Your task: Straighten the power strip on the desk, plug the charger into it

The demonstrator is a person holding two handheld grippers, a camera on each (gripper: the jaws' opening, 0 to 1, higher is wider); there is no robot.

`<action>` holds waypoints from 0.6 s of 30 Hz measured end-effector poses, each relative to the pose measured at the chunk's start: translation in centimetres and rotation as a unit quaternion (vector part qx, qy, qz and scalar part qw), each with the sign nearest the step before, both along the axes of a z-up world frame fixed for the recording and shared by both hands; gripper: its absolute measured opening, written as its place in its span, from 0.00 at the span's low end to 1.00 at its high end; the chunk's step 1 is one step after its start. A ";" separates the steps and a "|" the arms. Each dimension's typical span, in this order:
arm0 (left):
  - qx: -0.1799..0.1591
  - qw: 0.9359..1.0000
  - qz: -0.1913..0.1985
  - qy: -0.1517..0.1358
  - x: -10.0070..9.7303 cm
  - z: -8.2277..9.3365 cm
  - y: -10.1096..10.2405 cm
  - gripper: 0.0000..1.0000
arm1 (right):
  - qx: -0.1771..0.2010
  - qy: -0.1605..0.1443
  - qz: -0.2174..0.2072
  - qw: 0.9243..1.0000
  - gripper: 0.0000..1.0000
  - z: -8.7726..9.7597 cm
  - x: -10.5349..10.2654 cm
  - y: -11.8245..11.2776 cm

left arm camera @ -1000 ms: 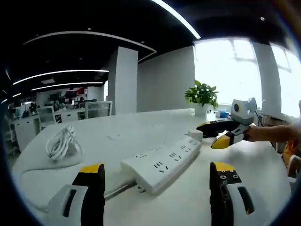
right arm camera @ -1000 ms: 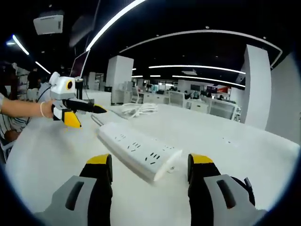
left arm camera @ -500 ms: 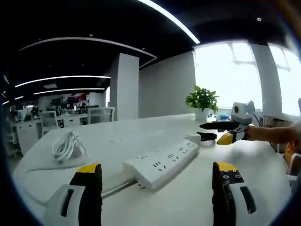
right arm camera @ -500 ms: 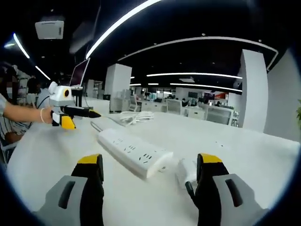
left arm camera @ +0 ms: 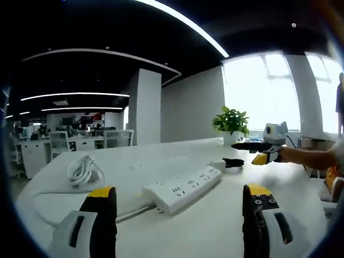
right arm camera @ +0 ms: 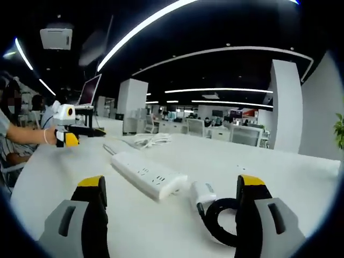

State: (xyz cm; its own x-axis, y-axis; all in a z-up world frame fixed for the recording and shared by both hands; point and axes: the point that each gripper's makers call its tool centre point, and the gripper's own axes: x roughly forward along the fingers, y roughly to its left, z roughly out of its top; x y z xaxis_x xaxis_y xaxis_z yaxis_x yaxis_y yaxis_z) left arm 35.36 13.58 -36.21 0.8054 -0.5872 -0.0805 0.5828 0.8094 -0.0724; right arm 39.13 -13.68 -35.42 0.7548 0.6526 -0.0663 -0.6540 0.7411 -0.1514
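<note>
White plastic is lying everywhere ahead of both claws: the power strip (left arm camera: 184, 188) is resting flat on the pale bench (left arm camera: 215, 231), slanting away between the left claw (left arm camera: 180, 215) and the right claw (right arm camera: 169, 207), and its cord is trailing off toward a loose coil of white cable (left arm camera: 82, 169) to the far left of the left claw.

The charger (right arm camera: 200, 192), a small white block, is sitting just ahead of the right claw and slightly to its right, close beside the strip's near end, with its black cable (right arm camera: 220, 220) looping in a ring by the right jaw.

My worry is that the black loop is lying so near the right jaw that a grab for the charger could be catching cable instead of the block, and a pull would then be dragging the light strip askew (nothing appears to be weighing it down). Pressing the plug in with the strip unbraced could likewise be sliding it along the smooth bench.

The left claw is standing wide open, gripping nothing and touching nothing, with the strip's cord end ahead between its jaws. The right claw is also gaping wide and empty; whether its right jaw is brushing the black loop, I cannot tell.
</note>
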 end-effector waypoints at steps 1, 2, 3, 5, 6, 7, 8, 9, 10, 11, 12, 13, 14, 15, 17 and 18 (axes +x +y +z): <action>-0.004 1.000 0.000 -0.002 -0.3 0.2 0.0 0.99 | 0.000 -0.002 -0.001 1.000 1.00 0.1 -0.1 -0.3; -0.007 1.000 0.000 -0.004 -0.6 0.3 0.1 0.99 | -0.001 -0.004 -0.004 1.000 1.00 0.2 0.0 -0.6; -0.008 1.000 0.003 -0.008 -0.8 0.5 0.1 0.99 | -0.001 -0.004 -0.005 1.000 1.00 0.2 -0.1 -0.8; -0.002 1.000 0.008 -0.010 -1.3 0.3 0.3 0.99 | -0.003 -0.004 -0.005 1.000 1.00 0.3 -0.1 -1.3; 0.001 1.000 0.009 -0.011 -1.5 0.1 0.3 0.99 | -0.005 -0.003 -0.006 1.000 1.00 0.2 -0.1 -1.5; 0.005 1.000 0.010 -0.011 -1.7 0.0 0.4 0.99 | -0.007 -0.004 -0.005 1.000 1.00 0.2 -0.2 -1.6; 0.006 1.000 0.011 -0.009 -2.0 -0.2 0.6 0.99 | -0.010 -0.003 -0.005 1.000 1.00 0.1 -0.2 -1.8; 0.003 1.000 0.011 -0.009 -2.3 -0.3 0.7 0.99 | -0.013 -0.002 -0.005 1.000 1.00 0.1 -0.3 -1.9; 0.000 1.000 0.010 -0.008 -2.5 -0.4 0.8 0.99 | -0.015 -0.002 -0.003 1.000 1.00 0.0 -0.3 -2.0; -0.003 1.000 0.011 -0.008 -2.8 -0.4 0.9 0.99 | -0.019 0.000 -0.001 1.000 1.00 -0.2 -0.4 -2.1; -0.006 1.000 0.012 -0.008 -3.1 -0.4 1.1 0.99 | -0.020 0.002 0.000 1.000 1.00 -0.3 -0.4 -2.2; -0.008 1.000 0.012 -0.009 -3.4 -0.4 1.2 0.99 | -0.023 0.005 0.001 1.000 1.00 -0.5 -0.5 -2.3; -0.009 1.000 0.013 -0.009 -3.7 -0.4 1.3 0.99 | -0.025 0.008 0.003 1.000 1.00 -0.7 -0.5 -2.5; -0.010 1.000 0.014 -0.010 -4.0 -0.4 1.5 0.99 | -0.027 0.009 0.003 1.000 1.00 -0.9 -0.6 -2.6; -0.014 1.000 0.015 -0.013 -4.7 -0.4 1.9 0.99 | -0.030 0.012 0.004 0.999 1.00 -1.3 -0.8 -2.9; -0.016 1.000 0.017 -0.014 -5.0 -0.3 2.1 0.99 | -0.030 0.014 0.004 0.999 1.00 -1.5 -0.9 -3.0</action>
State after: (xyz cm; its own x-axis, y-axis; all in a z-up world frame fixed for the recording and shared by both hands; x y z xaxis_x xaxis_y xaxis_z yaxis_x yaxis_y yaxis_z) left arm 30.39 15.66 -36.54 0.8262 -0.5619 -0.0393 0.5577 0.8258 -0.0833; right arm 38.19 -16.72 -36.91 0.7472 0.6523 -0.1271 -0.6642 0.7264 -0.1765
